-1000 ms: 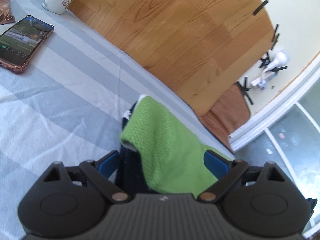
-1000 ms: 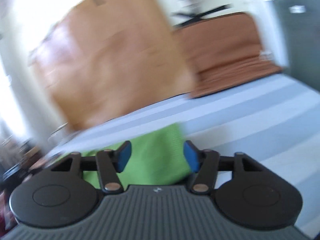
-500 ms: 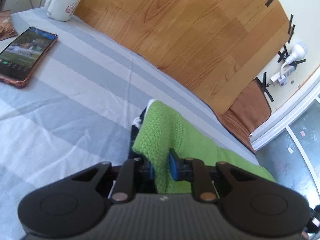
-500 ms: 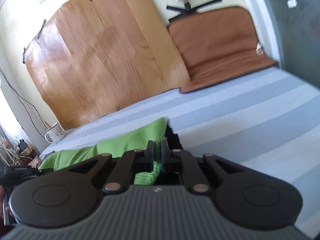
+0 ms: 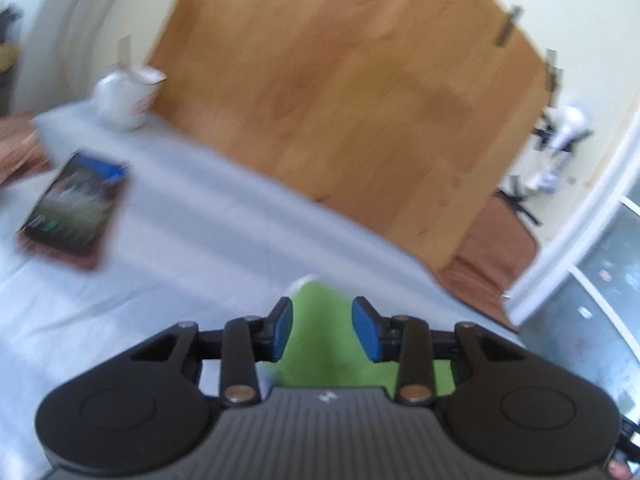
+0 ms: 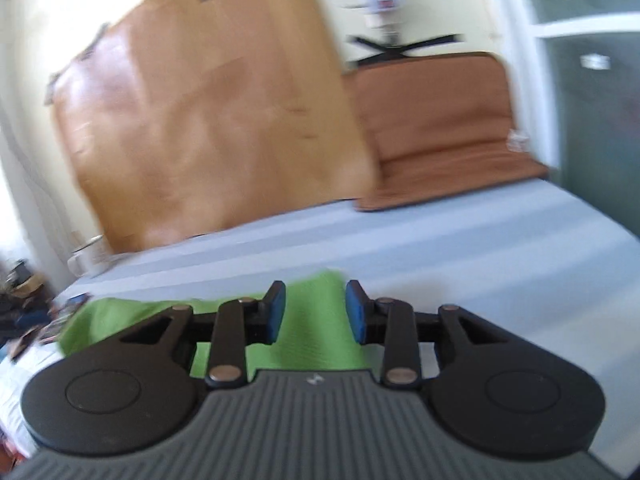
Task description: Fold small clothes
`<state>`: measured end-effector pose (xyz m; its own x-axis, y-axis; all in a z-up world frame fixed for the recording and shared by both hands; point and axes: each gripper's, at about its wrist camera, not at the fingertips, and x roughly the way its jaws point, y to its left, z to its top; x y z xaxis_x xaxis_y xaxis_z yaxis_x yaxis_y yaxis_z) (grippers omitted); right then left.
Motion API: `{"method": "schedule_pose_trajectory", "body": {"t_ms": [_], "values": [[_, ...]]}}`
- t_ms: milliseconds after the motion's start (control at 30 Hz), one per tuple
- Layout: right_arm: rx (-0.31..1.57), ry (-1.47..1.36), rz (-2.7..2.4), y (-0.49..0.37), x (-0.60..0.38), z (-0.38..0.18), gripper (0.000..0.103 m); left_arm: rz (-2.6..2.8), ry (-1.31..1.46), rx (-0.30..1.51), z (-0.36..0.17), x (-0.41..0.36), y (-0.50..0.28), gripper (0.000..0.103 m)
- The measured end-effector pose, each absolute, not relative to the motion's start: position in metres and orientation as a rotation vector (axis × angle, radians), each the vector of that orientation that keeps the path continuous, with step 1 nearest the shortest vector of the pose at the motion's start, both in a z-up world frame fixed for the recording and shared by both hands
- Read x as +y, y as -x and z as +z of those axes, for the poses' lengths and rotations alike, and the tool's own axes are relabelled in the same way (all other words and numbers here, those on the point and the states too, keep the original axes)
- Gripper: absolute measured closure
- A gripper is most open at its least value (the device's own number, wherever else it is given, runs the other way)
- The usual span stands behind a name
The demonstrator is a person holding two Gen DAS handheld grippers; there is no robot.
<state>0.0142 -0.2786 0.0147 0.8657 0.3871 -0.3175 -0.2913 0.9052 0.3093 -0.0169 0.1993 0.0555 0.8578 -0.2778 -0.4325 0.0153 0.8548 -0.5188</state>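
A small green knitted garment (image 5: 320,336) lies on the grey striped bed cover (image 5: 200,220). In the left wrist view it shows between and below the blue pads of my left gripper (image 5: 323,329), which is open and holds nothing. In the right wrist view the same green garment (image 6: 312,328) stretches to the left under my right gripper (image 6: 315,311), which is also open and empty. Both views are blurred by motion.
A phone (image 5: 74,212) and a white mug (image 5: 128,98) lie at the far left of the bed. A wooden board (image 5: 340,92) leans on the wall behind the bed, with a brown cushion (image 6: 436,128) beside it. Clutter (image 6: 24,312) sits at the left edge.
Both grippers were shut on the green garment half a second ago and have now opened and let it go. Both cameras have tilted up and pulled back.
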Motion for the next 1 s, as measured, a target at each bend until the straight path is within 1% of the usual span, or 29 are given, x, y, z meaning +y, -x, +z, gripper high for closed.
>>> {"method": "schedule_pose_trajectory", "body": {"t_ms": [167, 233, 300, 333, 367, 400, 433, 567, 667, 767, 1000], "values": [[0.433, -0.166, 0.549, -0.035, -0.197, 0.010, 0.067, -0.320, 0.392, 0.548, 0.057, 0.135, -0.019, 0.071], [0.450, -0.081, 0.589, -0.040, -0.167, 0.006, 0.067, -0.340, 0.361, 0.591, 0.046, 0.118, -0.036, 0.073], [0.499, -0.059, 0.606, -0.051, -0.156, -0.001, 0.070, -0.344, 0.344, 0.636, 0.030, 0.109, -0.050, 0.074], [0.540, -0.061, 0.584, -0.061, -0.156, -0.006, 0.071, -0.323, 0.328, 0.659, 0.022, 0.107, -0.055, 0.078], [0.562, -0.073, 0.549, -0.068, -0.164, -0.011, 0.075, -0.298, 0.317, 0.686, 0.014, 0.106, -0.061, 0.081], [0.564, -0.089, 0.512, -0.073, -0.175, -0.014, 0.096, -0.283, 0.314, 0.689, 0.008, 0.109, -0.063, 0.094], [0.560, -0.105, 0.457, -0.077, -0.191, -0.015, 0.102, -0.273, 0.312, 0.678, 0.004, 0.114, -0.061, 0.097], [0.558, -0.325, 0.410, -0.077, -0.255, -0.025, 0.103, -0.317, 0.412, 0.665, -0.003, 0.136, -0.061, 0.097], [0.539, -0.335, 0.396, -0.070, -0.260, -0.025, 0.103, -0.314, 0.342, 0.592, -0.009, 0.130, -0.055, 0.097], [0.514, -0.319, 0.392, -0.068, -0.252, -0.029, 0.103, -0.291, 0.278, 0.577, -0.005, 0.121, -0.051, 0.097], [0.501, -0.439, 0.435, -0.072, -0.263, -0.040, 0.103, -0.299, 0.290, 0.575, -0.005, 0.123, -0.052, 0.097]]}}
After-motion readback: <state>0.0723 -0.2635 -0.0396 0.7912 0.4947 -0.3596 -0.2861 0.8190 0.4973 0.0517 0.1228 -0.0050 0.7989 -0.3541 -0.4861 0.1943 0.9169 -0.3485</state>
